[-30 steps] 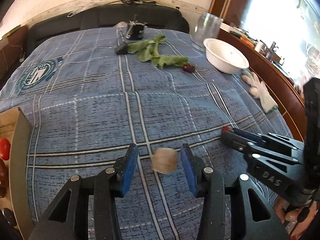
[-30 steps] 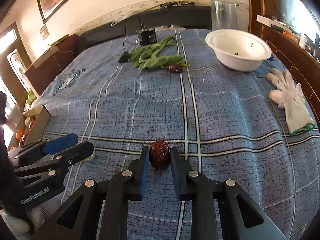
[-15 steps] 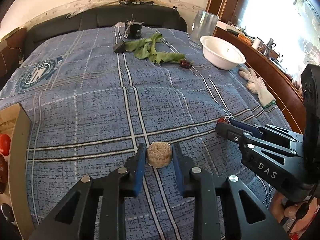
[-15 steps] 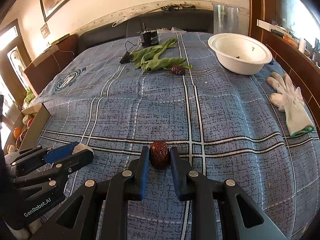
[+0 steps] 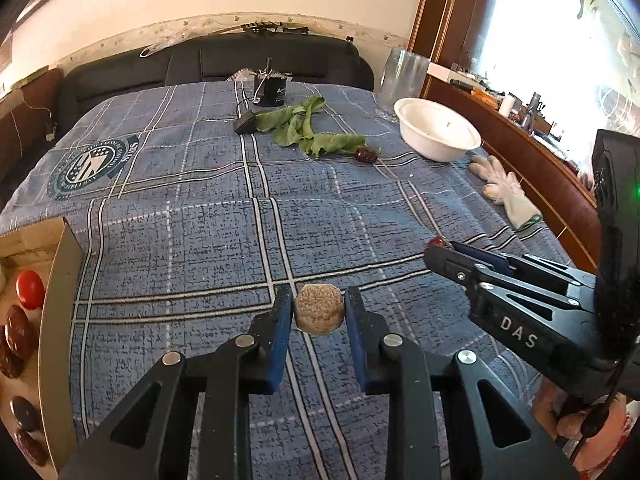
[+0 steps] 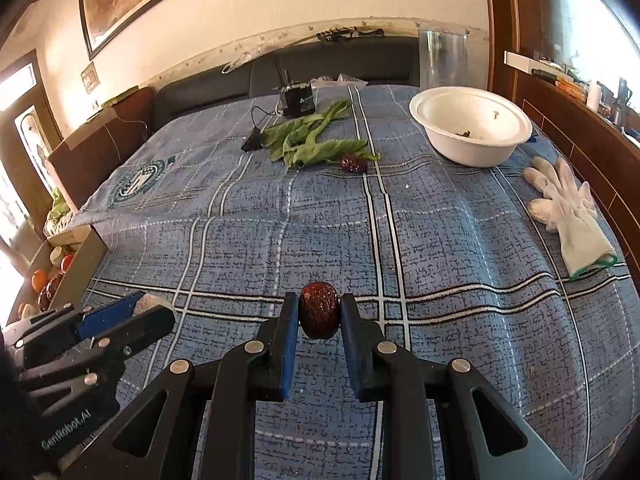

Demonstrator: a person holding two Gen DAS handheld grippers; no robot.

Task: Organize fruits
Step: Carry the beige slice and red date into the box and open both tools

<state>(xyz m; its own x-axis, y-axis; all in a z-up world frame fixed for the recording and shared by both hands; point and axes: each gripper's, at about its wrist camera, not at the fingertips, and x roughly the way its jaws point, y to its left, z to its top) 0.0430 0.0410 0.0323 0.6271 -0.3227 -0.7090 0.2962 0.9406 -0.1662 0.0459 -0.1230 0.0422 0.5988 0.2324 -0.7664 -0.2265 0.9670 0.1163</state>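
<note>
My left gripper (image 5: 318, 314) is shut on a tan, rough, round piece (image 5: 319, 314) and holds it above the blue plaid cloth (image 5: 224, 240). My right gripper (image 6: 319, 314) is shut on a dark red date (image 6: 319, 315). Each gripper shows in the other's view: the right gripper (image 5: 440, 249) to the right, the left gripper (image 6: 148, 309) to the lower left. Another dark red date (image 6: 354, 163) lies by green leaves (image 6: 312, 140) at the far side. A cardboard box (image 5: 56, 280) at the left edge holds red and dark fruits (image 5: 29, 289).
A white bowl (image 6: 472, 124) stands at the far right, a clear glass jar (image 6: 442, 58) behind it. White gloves (image 6: 568, 208) lie on the right edge. A small black device (image 6: 298, 100) with a cable sits at the back. A wooden ledge runs along the right.
The left gripper closed on the tan piece and lifted it off the cloth. The right gripper kept its hold on the date and rose a little.
</note>
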